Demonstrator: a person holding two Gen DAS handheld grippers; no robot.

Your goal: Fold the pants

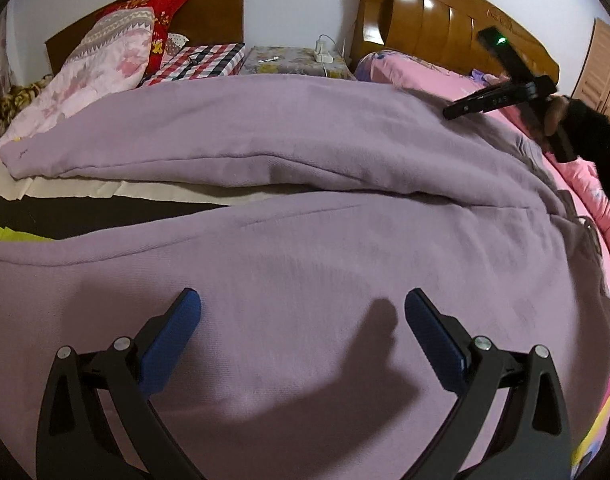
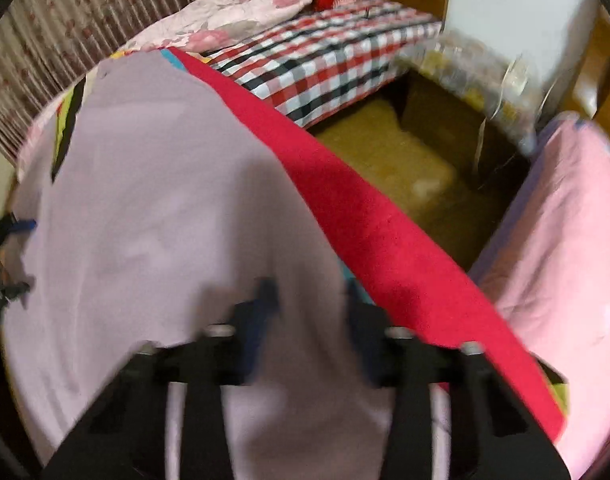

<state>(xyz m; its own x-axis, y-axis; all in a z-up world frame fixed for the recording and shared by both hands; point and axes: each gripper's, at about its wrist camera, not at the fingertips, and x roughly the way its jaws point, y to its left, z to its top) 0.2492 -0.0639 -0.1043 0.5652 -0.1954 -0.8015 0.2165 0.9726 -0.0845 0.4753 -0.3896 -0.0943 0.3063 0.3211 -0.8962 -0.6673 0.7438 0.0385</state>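
lilac pants (image 1: 305,152) spread flat on the bed

left gripper (image 1: 303,308) hovers spread over the cloth; right gripper (image 2: 309,300), at 2 o'clock in the left view, is blurred, its jaws apart around lilac fabric.

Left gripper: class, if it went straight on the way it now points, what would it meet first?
Most likely the lilac pants. The left gripper is open, nothing between its fingers, and the cloth fills the view directly ahead. Depth is unclear.
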